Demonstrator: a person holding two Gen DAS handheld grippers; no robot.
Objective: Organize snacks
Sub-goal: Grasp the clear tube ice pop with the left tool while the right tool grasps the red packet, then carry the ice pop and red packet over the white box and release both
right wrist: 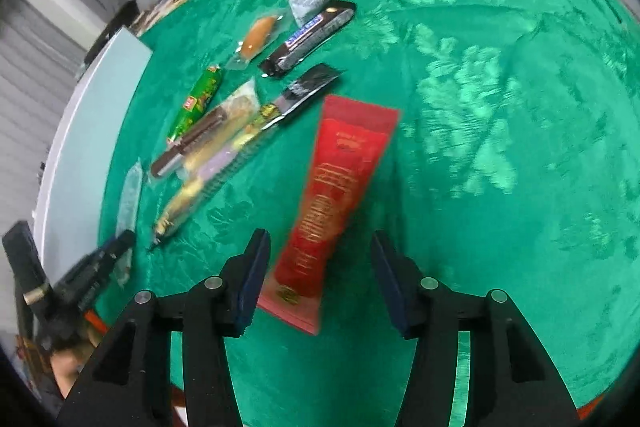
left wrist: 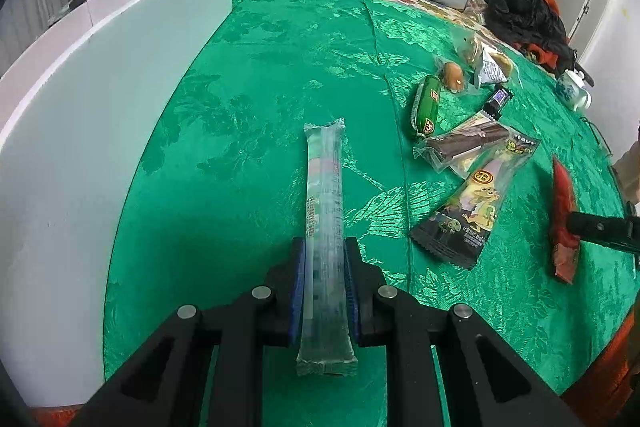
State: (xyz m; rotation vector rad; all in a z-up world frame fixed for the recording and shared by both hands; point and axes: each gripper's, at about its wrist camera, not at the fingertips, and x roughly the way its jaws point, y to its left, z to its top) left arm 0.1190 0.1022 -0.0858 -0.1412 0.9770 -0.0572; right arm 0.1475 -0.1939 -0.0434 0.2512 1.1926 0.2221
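Clamping a clear stick packet [left wrist: 325,227], the left gripper [left wrist: 325,251] hangs over green cloth [left wrist: 248,75]; the right gripper [right wrist: 320,247] straddles a red packet [right wrist: 336,187], fingers spread. Most snacks [right wrist: 224,123] look unsorted.

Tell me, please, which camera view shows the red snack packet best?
The right wrist view: the red snack packet lies flat on the green tablecloth, nearly whole, between the open fingers of the right gripper, though slightly blurred. The left wrist view shows it only small and foreshortened near the right edge.

Print on snack wrappers [right wrist: 308,39] blurred; nothing legible.
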